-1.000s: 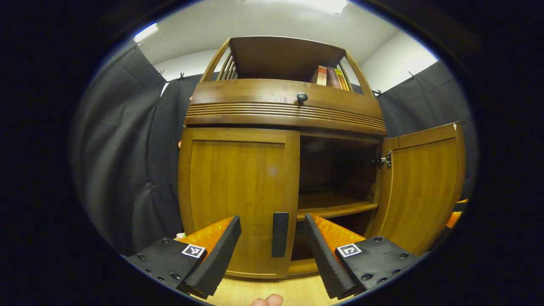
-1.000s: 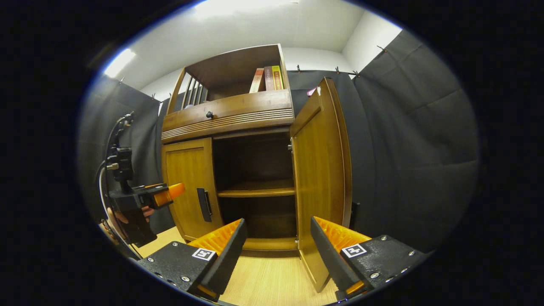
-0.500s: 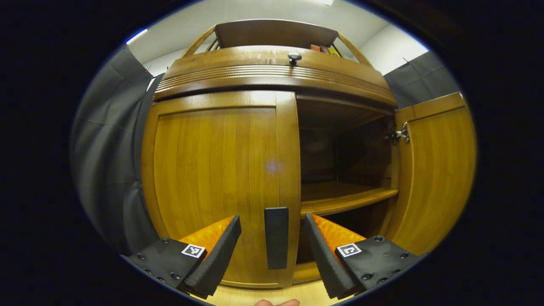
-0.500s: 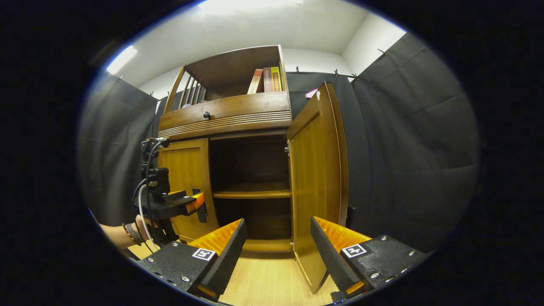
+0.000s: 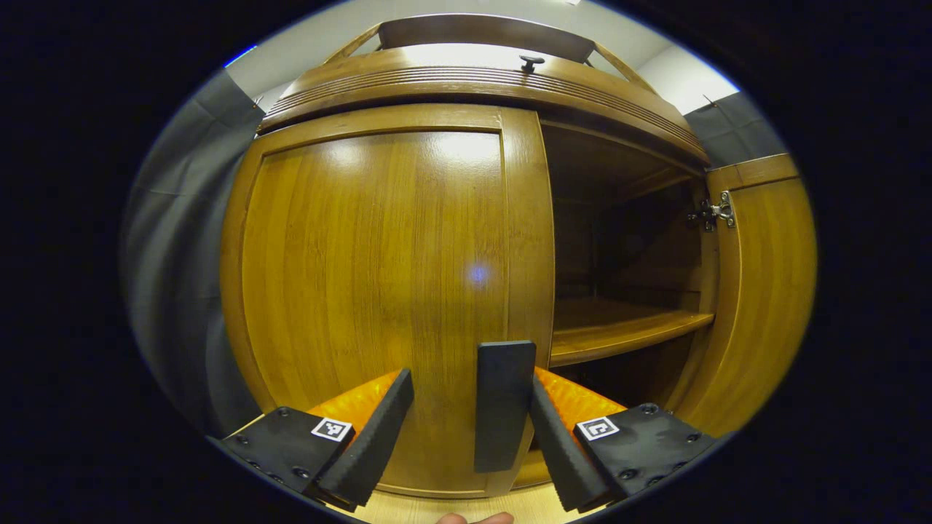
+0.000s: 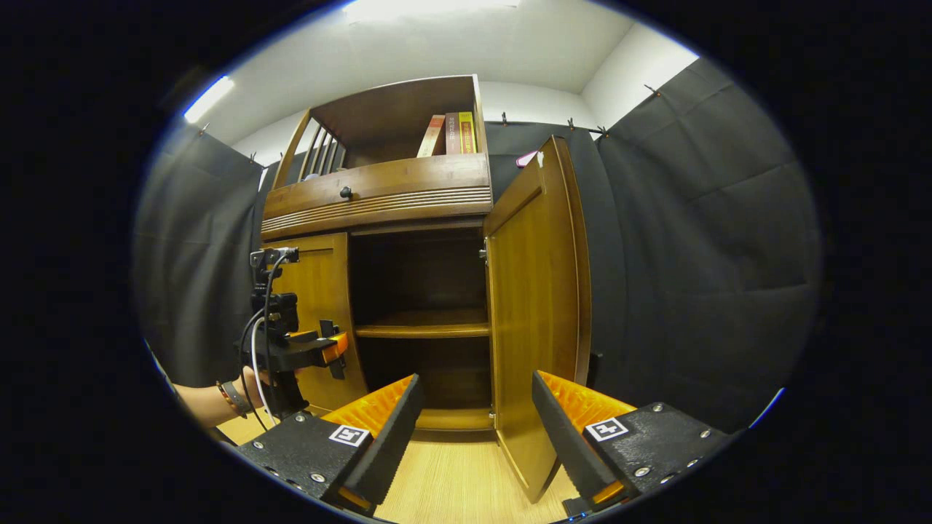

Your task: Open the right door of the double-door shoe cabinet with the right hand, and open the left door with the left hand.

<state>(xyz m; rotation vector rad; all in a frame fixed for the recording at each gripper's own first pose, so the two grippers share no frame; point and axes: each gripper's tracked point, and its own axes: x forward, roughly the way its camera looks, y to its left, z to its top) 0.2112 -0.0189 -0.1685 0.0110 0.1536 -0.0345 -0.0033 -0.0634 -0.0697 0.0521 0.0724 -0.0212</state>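
**A:** Where do I stand on the doors?

**B:** I'd call it half done. In the right gripper view the right door (image 6: 537, 306) is swung wide, standing edge-on at centre frame, and my right gripper (image 6: 473, 429) sits at the bottom with its jaws apart and nothing between them. The left door (image 5: 378, 284) is shut; in the left gripper view it covers most of the left and middle of the frame.

**A:** And the left gripper?

**B:** My left gripper (image 5: 466, 429) is spread open at the bottom of its view. The handle (image 5: 504, 404) is between the fingers, close against the right-hand finger; whether they touch I can't tell. Nothing is clamped yet. From the right gripper view I also see the left gripper (image 6: 320, 348) at lower left, up at the door's edge, with a hand (image 6: 255, 382) behind it.

**A:** How do I expect the door to behave?

**B:** Solid wood, stiff, glossy finish, so I judge the panel too slick and flat to pinch. The handle is the one spot to grip: a dark upright bar by the door's free edge, low on the panel. It looks rigid and matte, so the pads should bite.

**A:** Heavy?

**B:** Moderate, I'd guess. There's a metal hinge (image 5: 717, 213) on the right door at upper right of the left gripper view, so I'd expect the left door to swing on an arc too. I'd close squarely across the bar and pull along that arc, not straight back, or the grip may twist off
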